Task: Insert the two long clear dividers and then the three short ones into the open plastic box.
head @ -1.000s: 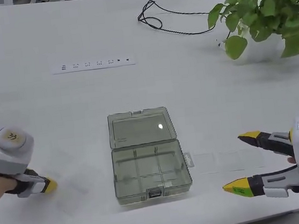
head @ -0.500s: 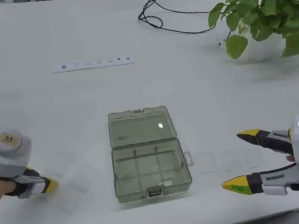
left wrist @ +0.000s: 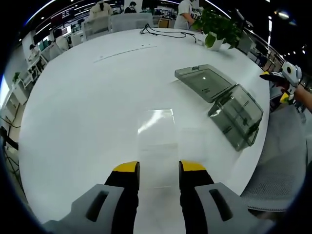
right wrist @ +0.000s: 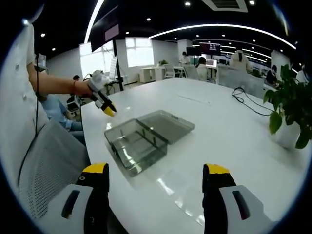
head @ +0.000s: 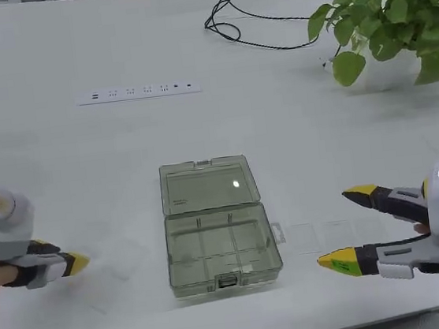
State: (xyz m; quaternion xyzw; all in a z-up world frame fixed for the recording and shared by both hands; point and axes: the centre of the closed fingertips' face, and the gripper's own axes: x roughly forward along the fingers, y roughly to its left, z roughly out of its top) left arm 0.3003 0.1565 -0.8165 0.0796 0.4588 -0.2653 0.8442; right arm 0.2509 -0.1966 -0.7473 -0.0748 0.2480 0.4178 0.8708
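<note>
I am holding the left gripper (left wrist: 158, 168) slightly parted and the right gripper (head: 346, 227) spread wide, flanking the open box (head: 223, 247), lid away from me, ribs inside. Clear dividers (left wrist: 156, 129) are lying flat ahead of the left jaws, seemingly lengthwise.

The plant (head: 392, 10), at 1 o'clock in the head view, is cut by the top and right edges. At 4 o'clock the right gripper (head: 346, 228) loses its rear to the right edge. At 8 o'clock the left gripper (head: 76, 264) shows one yellow tip, the other jaw hidden behind it. The short dividers (head: 323, 236), at 3 o'clock from the box (head: 206, 188), are faint — their edges fade into the table, so their count is unsure. In the left gripper view the long dividers (left wrist: 156, 127) blur together. The power strip (head: 140, 92) carries print too small to read.
</note>
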